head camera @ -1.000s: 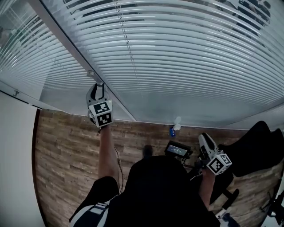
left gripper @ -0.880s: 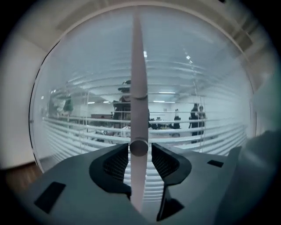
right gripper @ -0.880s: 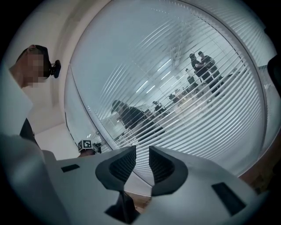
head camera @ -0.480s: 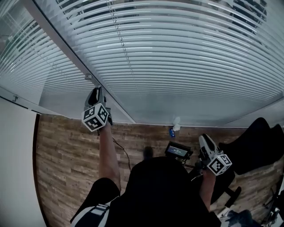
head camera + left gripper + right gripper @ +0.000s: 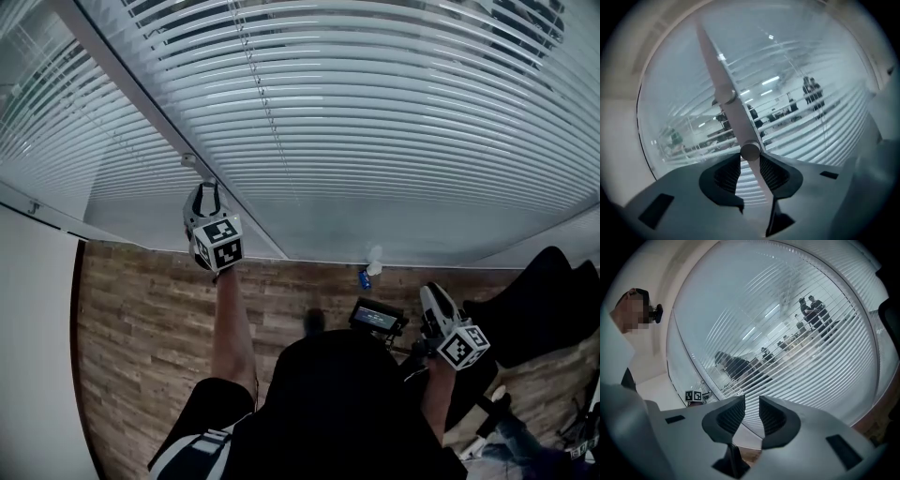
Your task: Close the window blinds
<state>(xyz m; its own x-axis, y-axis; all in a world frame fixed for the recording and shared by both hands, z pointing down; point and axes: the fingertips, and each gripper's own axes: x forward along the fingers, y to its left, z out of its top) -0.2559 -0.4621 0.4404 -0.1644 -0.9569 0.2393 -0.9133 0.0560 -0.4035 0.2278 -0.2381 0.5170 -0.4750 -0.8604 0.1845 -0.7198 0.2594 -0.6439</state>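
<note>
Left gripper (image 5: 750, 165) is clamped on the tilt wand (image 5: 723, 84) at the left edge of the half-open blinds (image 5: 394, 122), right gripper (image 5: 751, 411) hanging empty, jaws parted, so I'd say twist that wand smoothly about its axis, no sideways yanking.

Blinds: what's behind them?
Through gaps in the blinds: ceiling lights and two standing people. The slats cover everything else in strips, so the rest can't be made out.
</note>
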